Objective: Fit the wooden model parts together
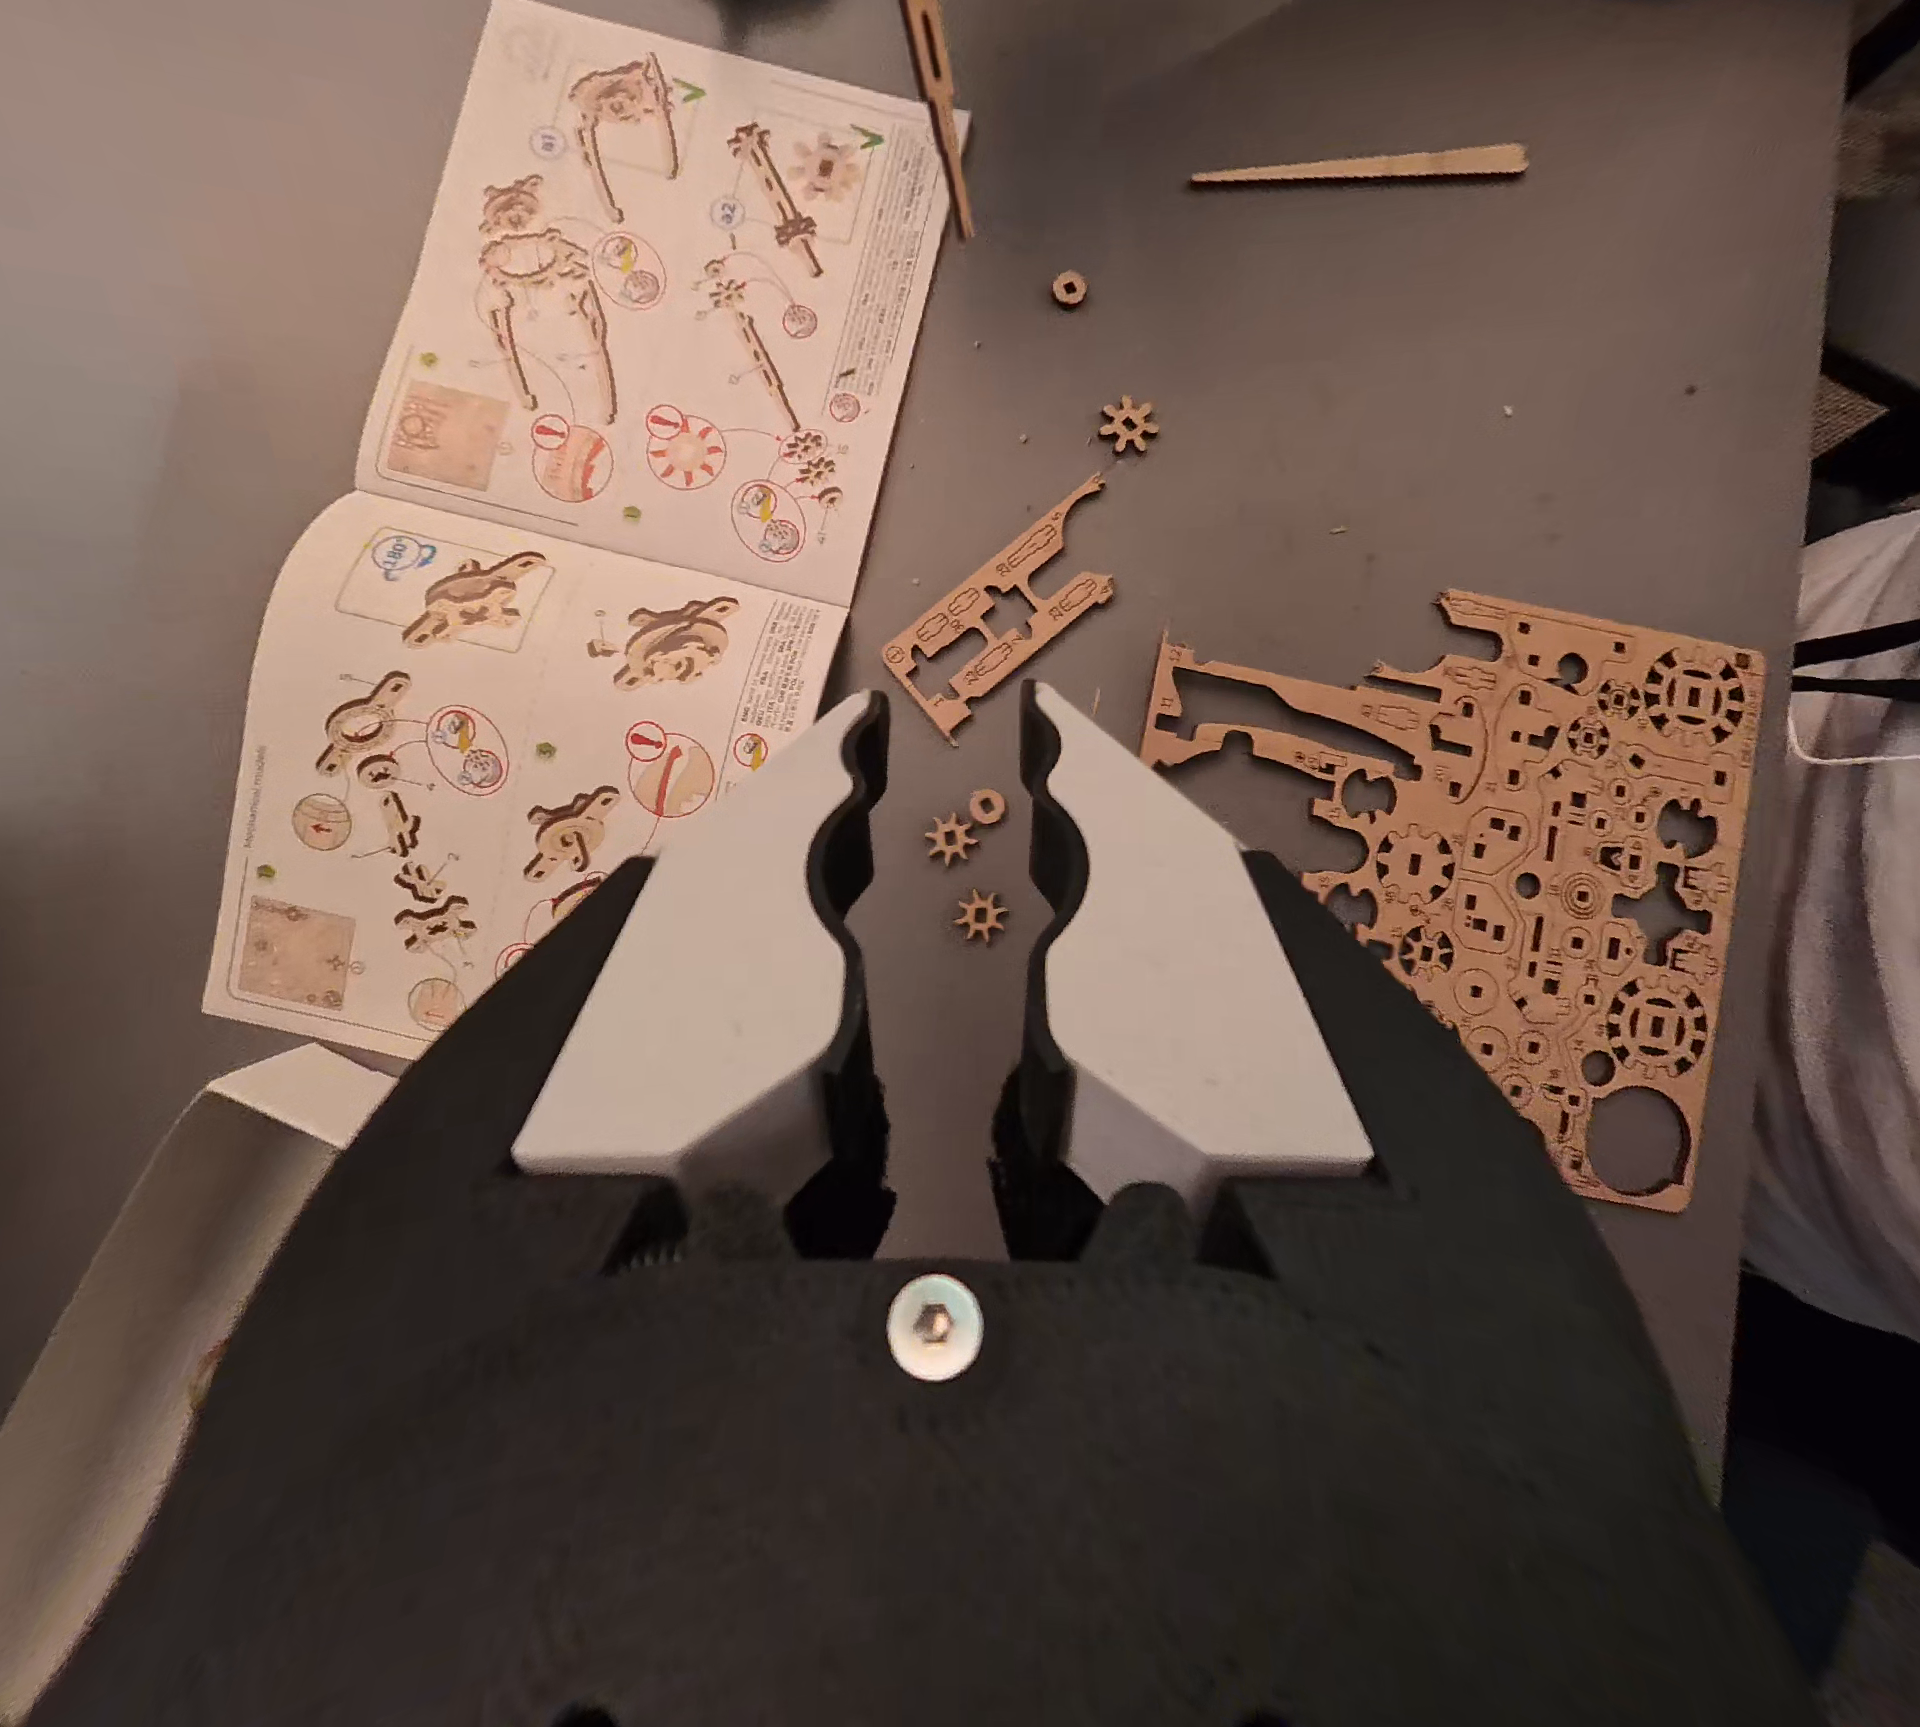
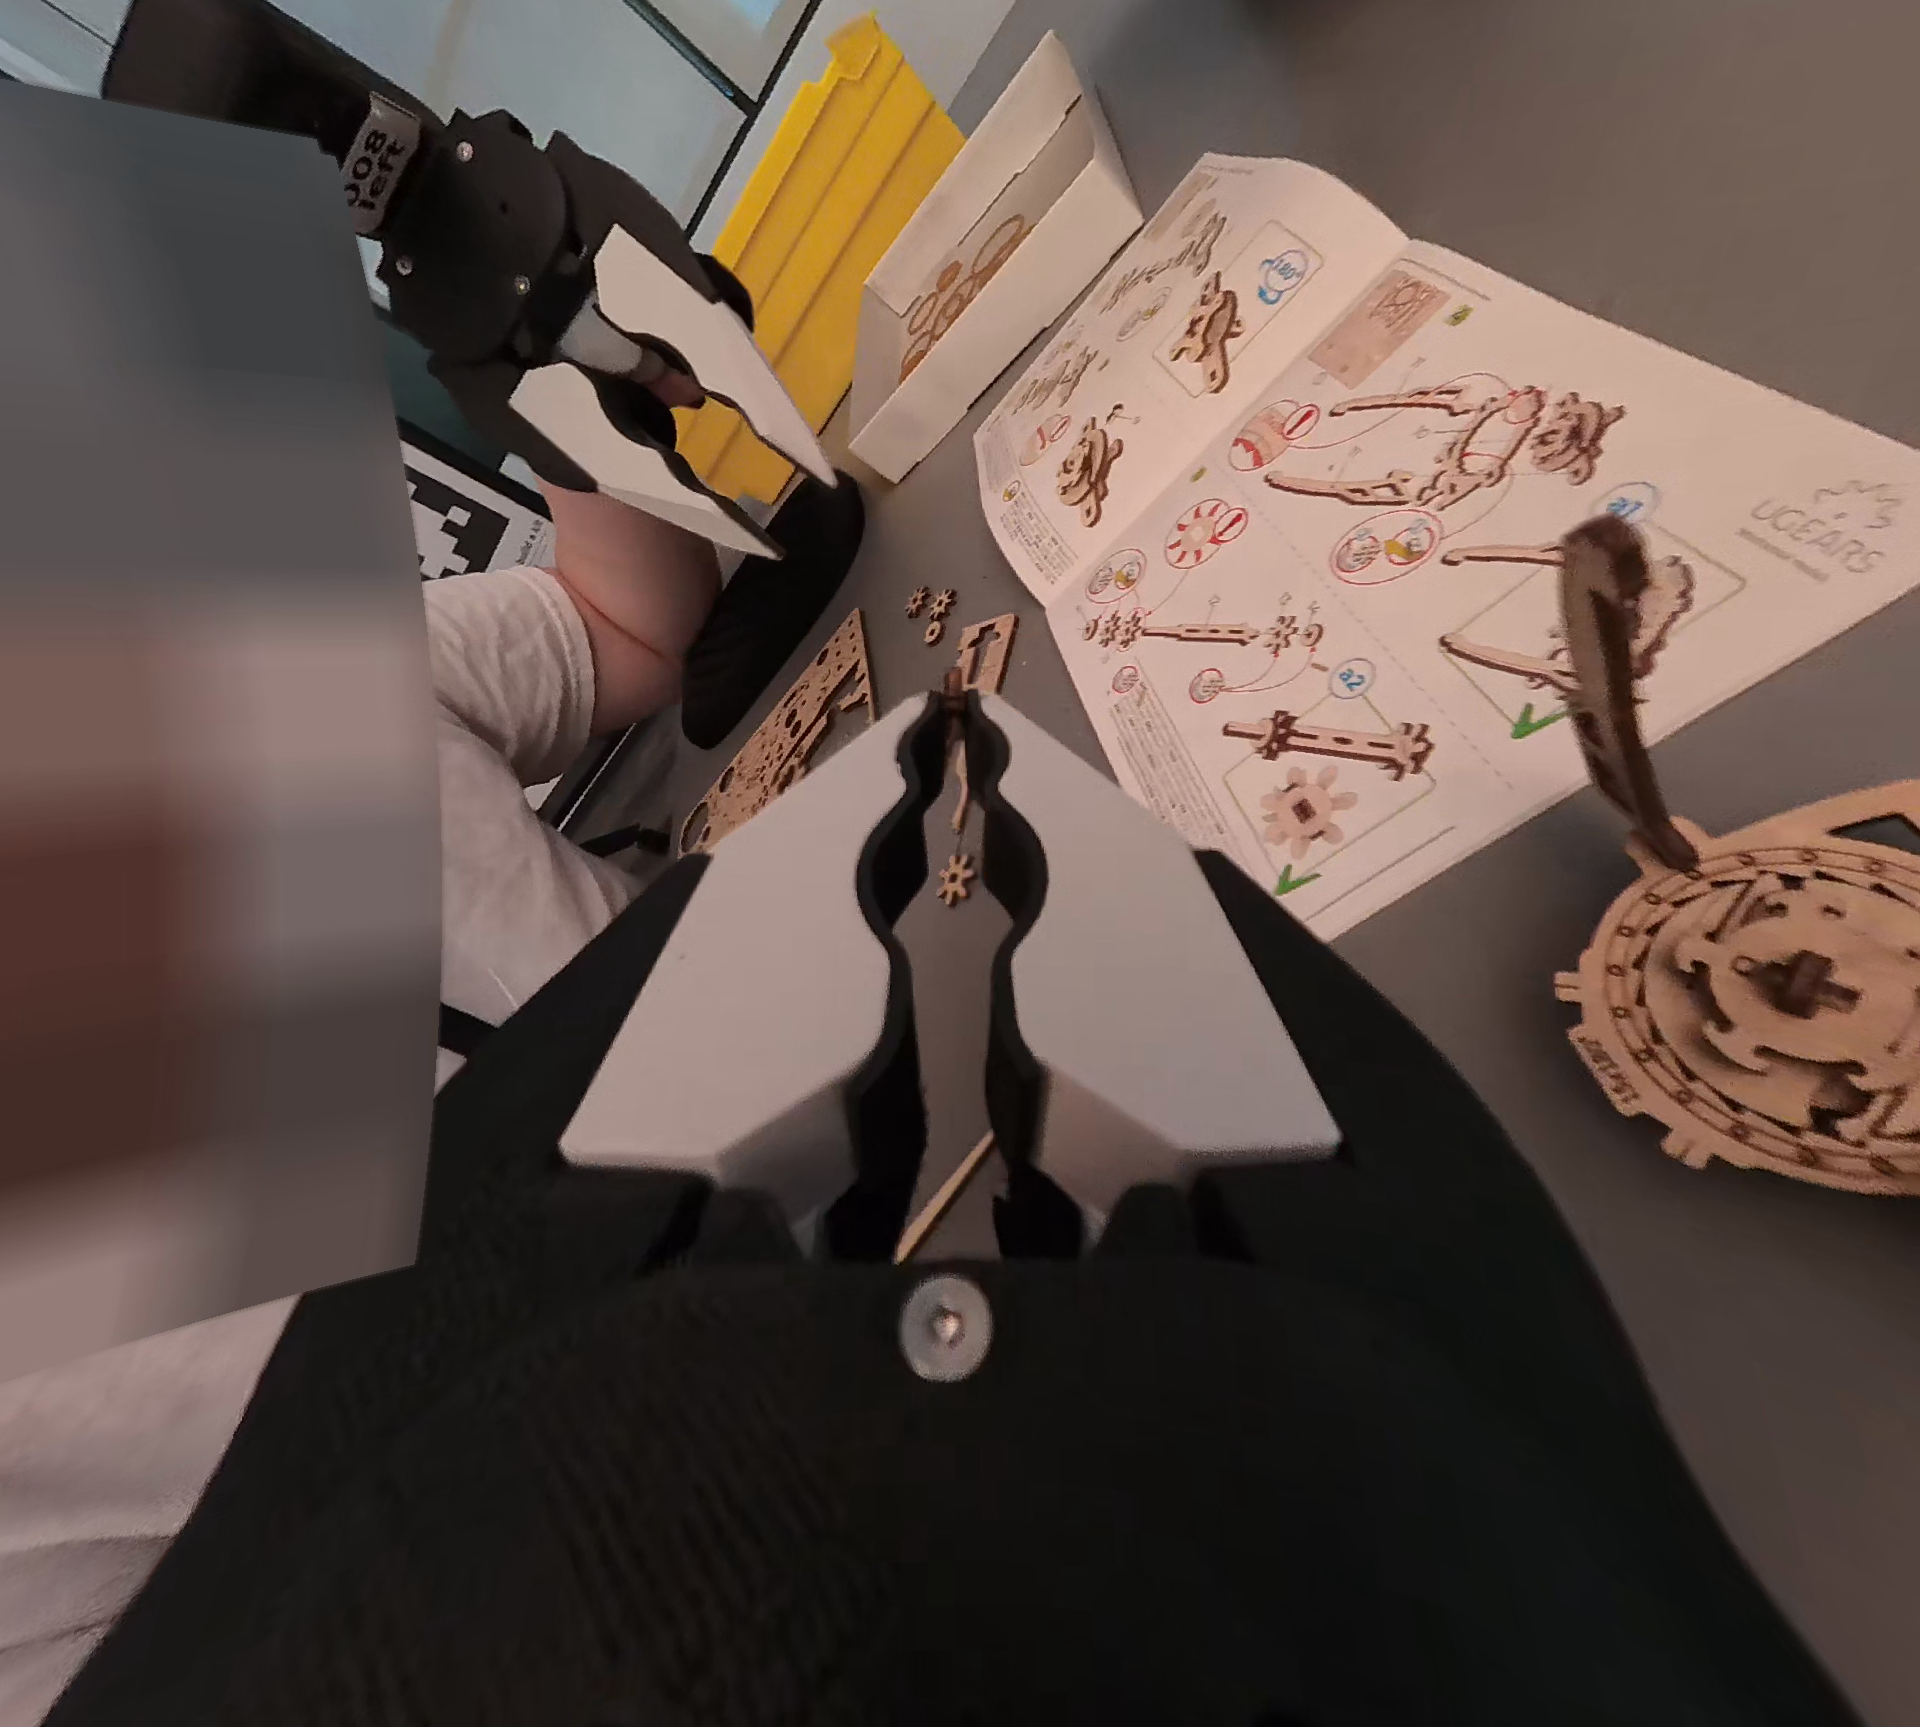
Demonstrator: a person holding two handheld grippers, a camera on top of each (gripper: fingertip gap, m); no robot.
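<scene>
My left gripper [image 1: 956,709] is open and empty, hovering over two small wooden gears [image 1: 951,839] and a small ring [image 1: 987,807] on the grey table. It also shows in the right wrist view [image 2: 805,514], jaws apart. My right gripper [image 2: 956,706] is shut on a thin slotted wooden strip [image 2: 966,784], seen edge-on between the tips. The same strip [image 1: 932,51] hangs at the top of the left wrist view, above the booklet's edge. A partly built round wooden model [image 2: 1766,1002] stands to the right of my right gripper.
An open instruction booklet [image 1: 623,430] lies at the left. A large punched wooden sheet [image 1: 1507,877], a small offcut [image 1: 997,617], another gear [image 1: 1127,425], a ring [image 1: 1068,288] and a wooden stick [image 1: 1361,165] lie around. A white box [image 2: 997,254] and a yellow tray [image 2: 842,202] lie beyond. Left tips to right tips: about 15 centimetres. Between my left fingertips and the small offcut [image 1: 997,617] there is roughly 8 centimetres.
</scene>
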